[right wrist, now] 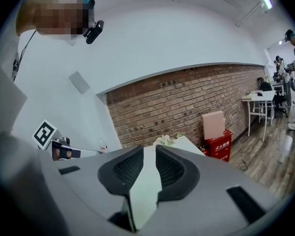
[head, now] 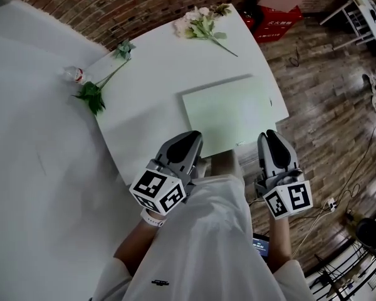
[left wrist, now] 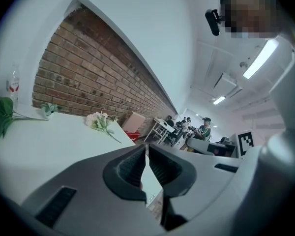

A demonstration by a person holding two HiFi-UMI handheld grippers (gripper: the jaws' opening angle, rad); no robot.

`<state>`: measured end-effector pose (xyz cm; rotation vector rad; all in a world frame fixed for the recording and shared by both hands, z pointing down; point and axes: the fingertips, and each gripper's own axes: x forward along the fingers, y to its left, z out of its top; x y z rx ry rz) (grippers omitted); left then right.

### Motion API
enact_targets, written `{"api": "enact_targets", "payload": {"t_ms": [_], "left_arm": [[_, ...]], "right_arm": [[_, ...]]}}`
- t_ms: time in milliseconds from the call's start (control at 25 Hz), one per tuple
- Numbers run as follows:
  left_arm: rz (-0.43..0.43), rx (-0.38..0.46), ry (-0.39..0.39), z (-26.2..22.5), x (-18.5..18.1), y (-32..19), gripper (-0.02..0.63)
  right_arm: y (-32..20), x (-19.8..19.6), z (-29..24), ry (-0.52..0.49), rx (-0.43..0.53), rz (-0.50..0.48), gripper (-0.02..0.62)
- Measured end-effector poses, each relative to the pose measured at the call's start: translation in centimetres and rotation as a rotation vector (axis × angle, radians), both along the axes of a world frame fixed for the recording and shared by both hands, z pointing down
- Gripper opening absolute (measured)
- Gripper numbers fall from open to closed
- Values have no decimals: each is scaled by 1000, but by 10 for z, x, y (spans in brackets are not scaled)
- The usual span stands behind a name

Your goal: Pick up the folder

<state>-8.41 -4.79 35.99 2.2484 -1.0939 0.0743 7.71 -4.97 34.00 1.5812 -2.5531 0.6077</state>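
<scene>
**Head view.** Shows a pale green folder (head: 229,111) lying flat on the white desk (head: 153,64), close to the near right corner, its near edge roughly along the desk's near edge. Looks almost square from here, so no firm call on its long axis. Places the left gripper (head: 193,137) at the folder's near left corner and the right gripper (head: 269,135) at its near right corner, both pointing away from the person and across the sheet. Puts the folder straight ahead of both tools, with neither clearly nearer. Gives no read on their height above it. Also takes in one artificial flower (head: 203,25) at the far corner and another flower stem (head: 93,95) at the left edge.

**Left gripper view.** Shows the jaws closed tip to tip on nothing. Leaves only a pale sliver of surface below the tips, folder or desk not told apart.

**Right gripper view.** Shows the jaws a little apart, side by side, with the folder (right wrist: 143,186) visible through the narrow gap, below and ahead rather than pinched. Probably calls for a wrist roll or a jaw slid under the near edge, since the gap parts sideways while the sheet lies flat.
</scene>
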Motion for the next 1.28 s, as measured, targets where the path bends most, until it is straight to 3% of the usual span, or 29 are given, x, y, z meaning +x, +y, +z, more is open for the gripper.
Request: {"api": "enact_targets", "payload": {"t_ms": [160,280,360,1080,1280], "left_arm": [[-7,-15,-5,10,6,-3,32],[-13,-40,-7,22,8,-7,166],[-27,-56,-12,30,9,-10,196],[-153,-221,-69,100,1,-40,308],[-169,-267,-92,120,2,-43,310]], "right_arm": [[-9,11,13,25,-25,-5,110],[-16,20,25,37,-48,-14,132],[-21,27,34,44,-68,-19,168],[-63,47,108,67,-242,-182,354],[-71,55,132,73,-300,-210,362]]}}
